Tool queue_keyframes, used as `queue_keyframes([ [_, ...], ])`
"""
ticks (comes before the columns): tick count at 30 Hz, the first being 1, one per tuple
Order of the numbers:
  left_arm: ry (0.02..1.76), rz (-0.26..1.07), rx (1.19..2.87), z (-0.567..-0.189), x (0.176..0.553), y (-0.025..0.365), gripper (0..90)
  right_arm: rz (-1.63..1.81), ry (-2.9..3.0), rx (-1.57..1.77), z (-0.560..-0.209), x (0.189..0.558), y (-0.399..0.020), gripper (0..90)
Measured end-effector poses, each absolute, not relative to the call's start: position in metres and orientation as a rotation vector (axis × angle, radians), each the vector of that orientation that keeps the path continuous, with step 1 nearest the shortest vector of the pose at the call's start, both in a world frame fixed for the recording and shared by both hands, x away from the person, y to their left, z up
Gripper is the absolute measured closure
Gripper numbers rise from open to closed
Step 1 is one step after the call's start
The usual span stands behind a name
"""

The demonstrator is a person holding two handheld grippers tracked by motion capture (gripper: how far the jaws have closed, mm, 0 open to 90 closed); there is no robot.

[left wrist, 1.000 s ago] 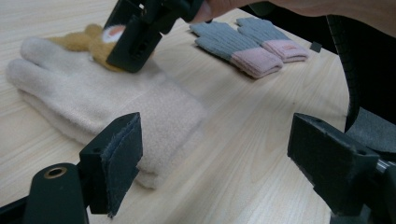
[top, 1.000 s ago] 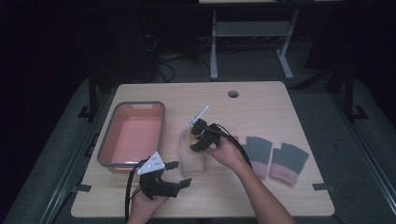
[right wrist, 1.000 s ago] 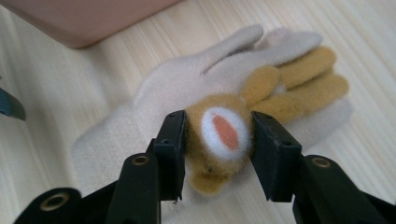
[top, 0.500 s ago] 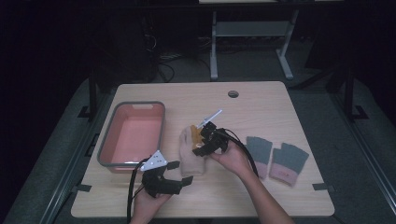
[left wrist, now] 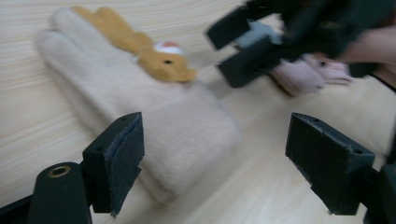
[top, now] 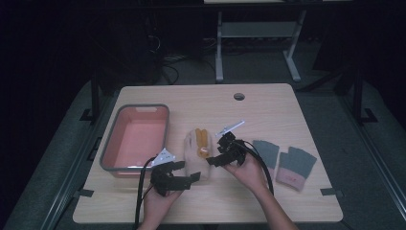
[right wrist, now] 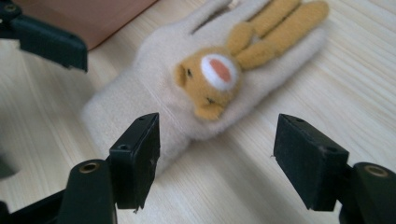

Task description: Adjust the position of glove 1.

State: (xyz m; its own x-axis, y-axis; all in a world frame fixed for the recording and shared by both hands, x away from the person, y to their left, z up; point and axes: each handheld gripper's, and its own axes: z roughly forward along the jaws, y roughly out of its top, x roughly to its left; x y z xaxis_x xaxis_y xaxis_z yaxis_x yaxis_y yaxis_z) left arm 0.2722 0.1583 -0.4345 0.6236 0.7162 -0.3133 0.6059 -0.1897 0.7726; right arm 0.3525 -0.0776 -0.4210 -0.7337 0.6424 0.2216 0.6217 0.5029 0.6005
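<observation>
- The left gripper (top: 187, 178) is nearest the person, low on the table (top: 268, 103), and its jaws are wide apart and hold nothing.
- The cream glove (top: 199, 154) lies just ahead of it. In the left gripper view the cuff end sits between the two black jaws, a little toward the left one, and does not touch them.
- The right gripper (top: 216, 160) hangs just beside the glove's right edge, near the middle of the glove. Its jaws are wide open too, and empty.
- In the right gripper view the glove (right wrist: 205, 79) lies ahead of the jaws and a bit to the left, with the little orange bunny (right wrist: 243, 56) sewn on top (its long ears lie along the fingers).
- The glove's long side runs from near to far: cuff toward the person, fingers pointing away.
- Both grippers are close to the glove. The left one looks best placed for the cuff, the right one for the side.
- Count: one cream glove, one pink tray (top: 135, 139) to its left, and two grey and pink gloves (top: 285, 163) off to the right.
</observation>
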Motion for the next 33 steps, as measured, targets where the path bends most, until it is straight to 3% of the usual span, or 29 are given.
queue_keyframes([
  [12,1.206,0.163,1.951,-0.435,0.293,0.146,25.2,1.051,2.649,1.197,-0.420,0.342,-0.095,29.9],
  [28,1.429,-0.011,1.924,-0.456,0.315,0.145,24.2,1.162,2.585,1.239,-0.418,0.315,-0.126,28.5],
  [33,1.419,-0.071,1.898,-0.457,0.318,0.144,33.9,1.159,2.580,1.247,-0.423,0.312,-0.131,28.5],
])
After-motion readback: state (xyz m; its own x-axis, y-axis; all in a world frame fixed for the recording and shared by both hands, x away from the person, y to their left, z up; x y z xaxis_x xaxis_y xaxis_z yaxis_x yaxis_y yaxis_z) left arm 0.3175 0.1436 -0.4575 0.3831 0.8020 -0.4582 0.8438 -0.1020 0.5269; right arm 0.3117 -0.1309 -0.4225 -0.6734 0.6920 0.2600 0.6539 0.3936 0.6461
